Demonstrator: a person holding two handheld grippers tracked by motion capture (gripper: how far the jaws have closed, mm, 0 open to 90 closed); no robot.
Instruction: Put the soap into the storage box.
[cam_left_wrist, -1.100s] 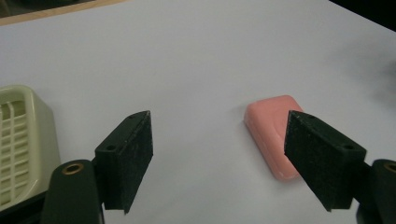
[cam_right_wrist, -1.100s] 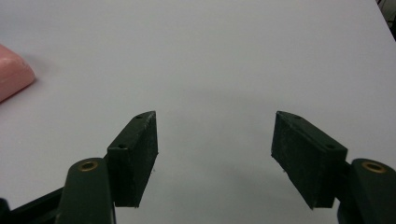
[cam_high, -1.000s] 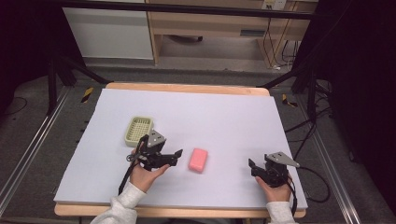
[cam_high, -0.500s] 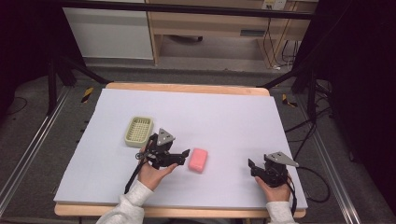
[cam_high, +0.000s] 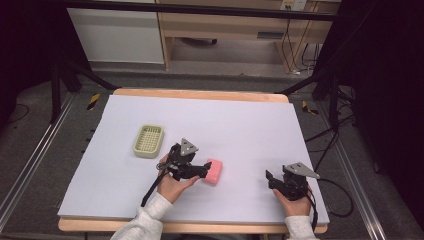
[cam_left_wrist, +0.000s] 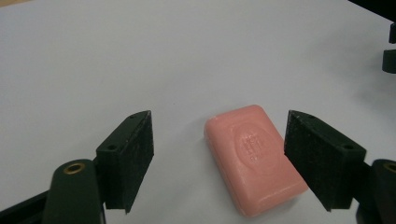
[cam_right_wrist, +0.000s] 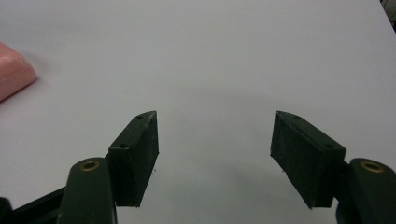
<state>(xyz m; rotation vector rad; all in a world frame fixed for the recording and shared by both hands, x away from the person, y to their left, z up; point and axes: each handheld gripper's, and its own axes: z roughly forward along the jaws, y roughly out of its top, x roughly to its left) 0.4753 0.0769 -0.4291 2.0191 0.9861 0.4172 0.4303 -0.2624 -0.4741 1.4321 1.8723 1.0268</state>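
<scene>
High view: left claw (cam_high: 206, 169) has moved up to the pink soap (cam_high: 215, 171).

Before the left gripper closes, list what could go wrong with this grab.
1. The pink soap bar lies skewed and off-centre between the open left gripper pads: one pad is almost at its edge, the other well apart, so closing may twist or push it.
2. Soap is likely slick and could squirt out.
3. The green soap dish sits behind the left hand; a swing back could knock it.
</scene>
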